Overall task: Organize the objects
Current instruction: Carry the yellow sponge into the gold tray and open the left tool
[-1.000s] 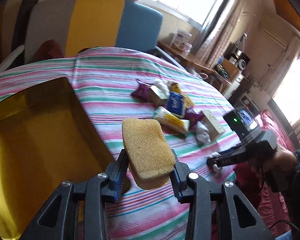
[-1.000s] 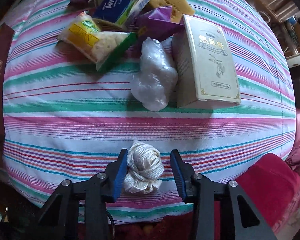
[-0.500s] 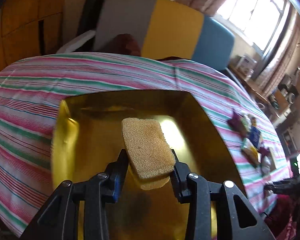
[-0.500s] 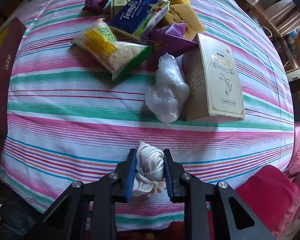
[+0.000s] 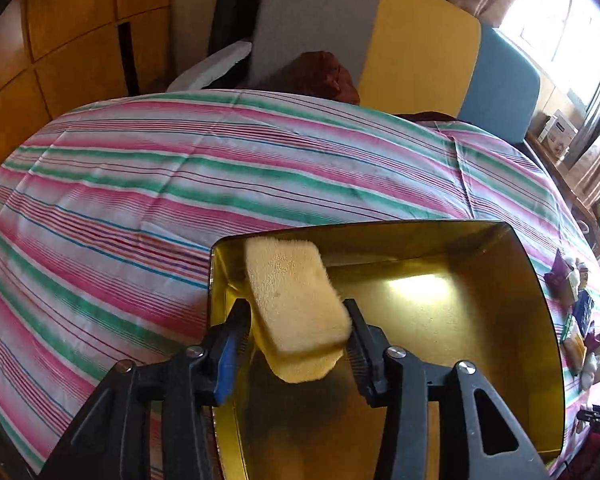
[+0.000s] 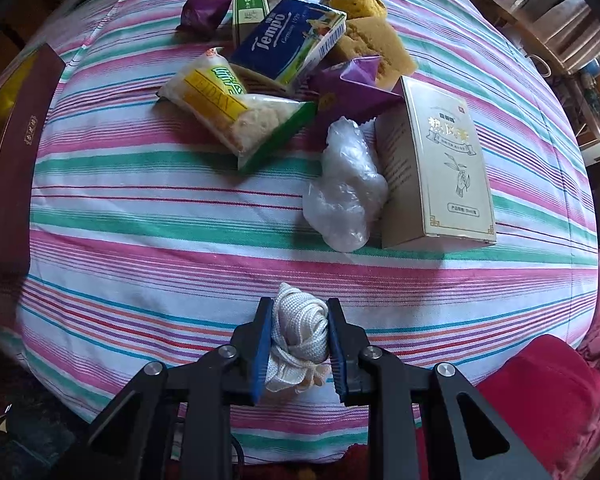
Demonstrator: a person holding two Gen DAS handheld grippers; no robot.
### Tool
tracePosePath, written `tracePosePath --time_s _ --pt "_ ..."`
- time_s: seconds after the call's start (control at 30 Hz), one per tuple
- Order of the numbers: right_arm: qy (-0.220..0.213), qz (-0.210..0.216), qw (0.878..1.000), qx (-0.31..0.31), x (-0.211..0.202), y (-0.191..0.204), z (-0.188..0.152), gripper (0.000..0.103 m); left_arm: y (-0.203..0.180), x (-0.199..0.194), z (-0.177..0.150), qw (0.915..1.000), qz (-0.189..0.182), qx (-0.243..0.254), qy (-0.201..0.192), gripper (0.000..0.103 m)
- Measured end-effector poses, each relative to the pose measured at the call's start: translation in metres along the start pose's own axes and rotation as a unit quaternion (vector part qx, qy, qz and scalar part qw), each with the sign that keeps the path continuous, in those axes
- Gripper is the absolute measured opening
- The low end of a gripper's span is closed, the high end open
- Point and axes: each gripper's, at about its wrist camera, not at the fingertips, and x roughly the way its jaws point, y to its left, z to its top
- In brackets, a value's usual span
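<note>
While the left gripper (image 5: 296,320) opens around one yellow sponge (image 5: 294,304), now over the gold box (image 5: 540,320), the right gripper's (image 6: 298,338) fingers (image 6: 264,336), earlier apart, clench one white rope bundle (image 6: 298,328).

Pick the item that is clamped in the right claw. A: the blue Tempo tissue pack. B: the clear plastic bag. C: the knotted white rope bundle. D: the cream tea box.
C: the right claw is shut on the white rope bundle, both pads pressing its sides above the striped tablecloth.
</note>
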Motion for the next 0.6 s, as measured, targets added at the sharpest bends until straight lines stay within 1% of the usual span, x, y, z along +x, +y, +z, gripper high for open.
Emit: tracePosePath --time_s 0.03,0.2,0.37,0.43,0.47,0.53,0.6 --pt "0.001 0.0 1.0 -0.001 0.0 -0.001 0.0 0.026 0.002 -0.002 -0.001 1.0 0.004 -0.003 -0.003 0.049" --pt "0.002 -0.001 1.0 -0.004 -0.001 -0.008 -0.001 0.026 0.009 -0.01 -0.007 0.9999 -0.011 -0.01 -0.008 0.052" --pt "-0.003 -0.003 1.0 0.0 -0.003 -0.018 -0.002 0.026 0.007 -0.037 -0.017 0.9993 -0.005 -0.007 -0.037 0.053" --pt "-0.006 -0.005 1.0 0.0 -0.005 -0.021 -0.002 0.026 0.008 -0.05 -0.022 0.9985 -0.01 -0.013 -0.052 0.053" --pt "-0.009 -0.006 1.0 0.001 -0.006 -0.024 -0.002 0.026 0.007 -0.059 -0.028 0.998 -0.005 -0.015 -0.06 0.053" --pt "-0.016 -0.005 1.0 0.002 -0.01 -0.028 -0.003 0.026 0.002 -0.069 -0.038 0.9978 0.005 -0.016 -0.065 0.052" --pt "-0.027 -0.001 1.0 0.001 -0.012 -0.024 -0.005 0.026 -0.005 -0.085 -0.051 0.9965 -0.001 -0.016 -0.082 0.052"
